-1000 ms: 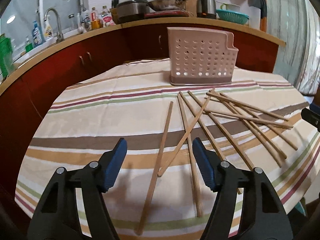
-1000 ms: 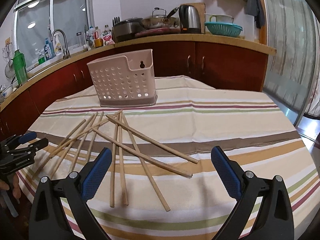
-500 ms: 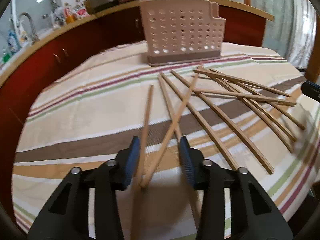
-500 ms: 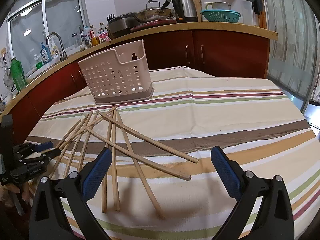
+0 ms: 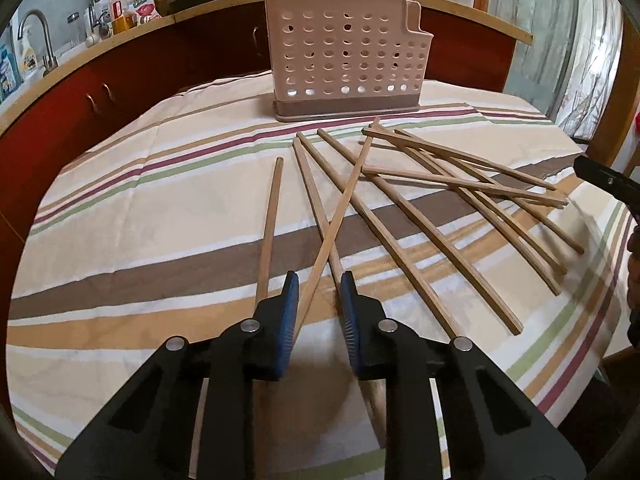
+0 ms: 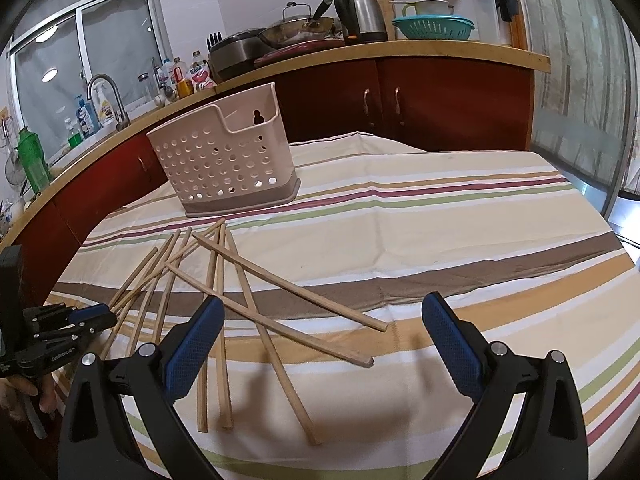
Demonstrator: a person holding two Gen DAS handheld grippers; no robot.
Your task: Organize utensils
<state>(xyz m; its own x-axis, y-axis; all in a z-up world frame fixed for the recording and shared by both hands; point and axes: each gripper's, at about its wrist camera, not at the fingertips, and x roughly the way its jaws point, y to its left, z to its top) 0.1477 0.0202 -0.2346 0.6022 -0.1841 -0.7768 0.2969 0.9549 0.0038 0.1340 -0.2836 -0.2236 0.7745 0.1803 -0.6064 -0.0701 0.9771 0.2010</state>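
Several wooden chopsticks [image 5: 420, 224] lie scattered on the striped tablecloth [image 5: 140, 220]; they also show in the right wrist view [image 6: 256, 312]. A pink perforated utensil holder [image 5: 344, 52] stands upright beyond them, also in the right wrist view [image 6: 224, 168]. My left gripper [image 5: 319, 292] is low over the near ends, its jaws narrowed around one slanting chopstick [image 5: 340, 208], with a small gap on each side. My right gripper [image 6: 322, 330] is wide open and empty above the cloth, right of the pile. The left gripper shows at the right view's left edge [image 6: 80, 320].
The table's near edge curves just below both grippers. Red cabinets [image 6: 440, 100] and a counter with a kettle [image 6: 362, 10], wok, bottles and a sink faucet [image 6: 106, 96] ring the far side. A teal colander [image 6: 434, 26] sits on the counter.
My left gripper has dropped toward the chopsticks and narrowed its jaws from wide open to close around one slanting chopstick. My right gripper has shifted a little and stays wide open.
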